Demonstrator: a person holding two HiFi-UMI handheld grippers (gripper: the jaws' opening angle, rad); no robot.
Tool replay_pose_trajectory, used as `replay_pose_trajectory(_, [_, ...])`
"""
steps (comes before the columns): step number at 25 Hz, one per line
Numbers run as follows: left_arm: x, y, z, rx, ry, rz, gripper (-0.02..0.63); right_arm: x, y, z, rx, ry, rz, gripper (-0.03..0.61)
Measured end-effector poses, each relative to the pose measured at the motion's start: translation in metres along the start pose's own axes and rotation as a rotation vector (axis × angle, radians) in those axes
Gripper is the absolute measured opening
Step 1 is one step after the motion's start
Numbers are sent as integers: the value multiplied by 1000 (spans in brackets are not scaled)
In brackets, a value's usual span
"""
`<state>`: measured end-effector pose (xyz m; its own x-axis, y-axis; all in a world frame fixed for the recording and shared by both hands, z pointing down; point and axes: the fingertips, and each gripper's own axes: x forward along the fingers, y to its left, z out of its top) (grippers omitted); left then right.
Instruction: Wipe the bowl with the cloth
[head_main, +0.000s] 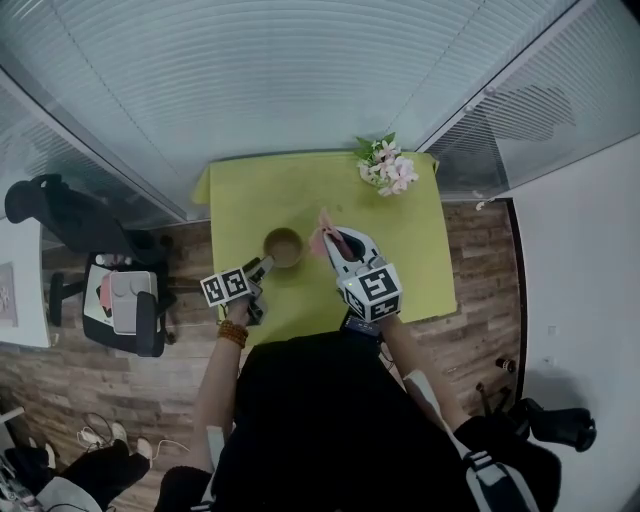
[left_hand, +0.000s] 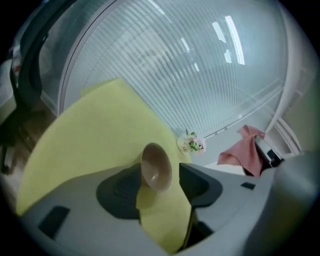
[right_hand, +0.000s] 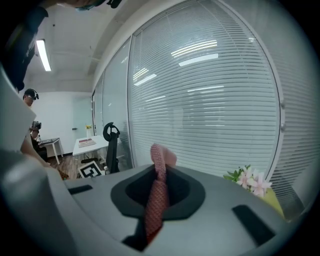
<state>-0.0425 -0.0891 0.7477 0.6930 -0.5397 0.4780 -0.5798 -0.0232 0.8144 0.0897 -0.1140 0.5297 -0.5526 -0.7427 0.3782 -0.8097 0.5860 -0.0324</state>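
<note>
My left gripper (head_main: 261, 270) stands released, jaws wide either side of the bowl (head_main: 283, 247) on the table (head_main: 410, 270) near frame centre, while my right gripper (head_main: 335, 245) clenches the cloth (head_main: 322, 238) just right of the bowl's rim, so I judge that hand nearer for wiping.

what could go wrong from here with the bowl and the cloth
1. The left gripper has its jaws open around the bowl rather than clamped on it. The bowl is loose, so a wipe may shove it across the table.
2. The right gripper is shut on the cloth, which is bunched into a narrow strip. Little fabric shows past its tips, so the hard jaws might rub the bowl instead.
</note>
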Motion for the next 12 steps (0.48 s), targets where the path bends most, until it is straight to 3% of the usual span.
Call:
replay_pose_trajectory(5, [-48,-68,71,386,-269,38,200,4,6,18,-32,-80,32,12])
replay_pose_trajectory(9, [-78,-135,109,637,-481,41,57,5,14,34,-86,-135,11,12])
replay_pose_trajectory(12, [-89,-164,123,835,-579,167,25,8,17,44,-121,-157,-8,11])
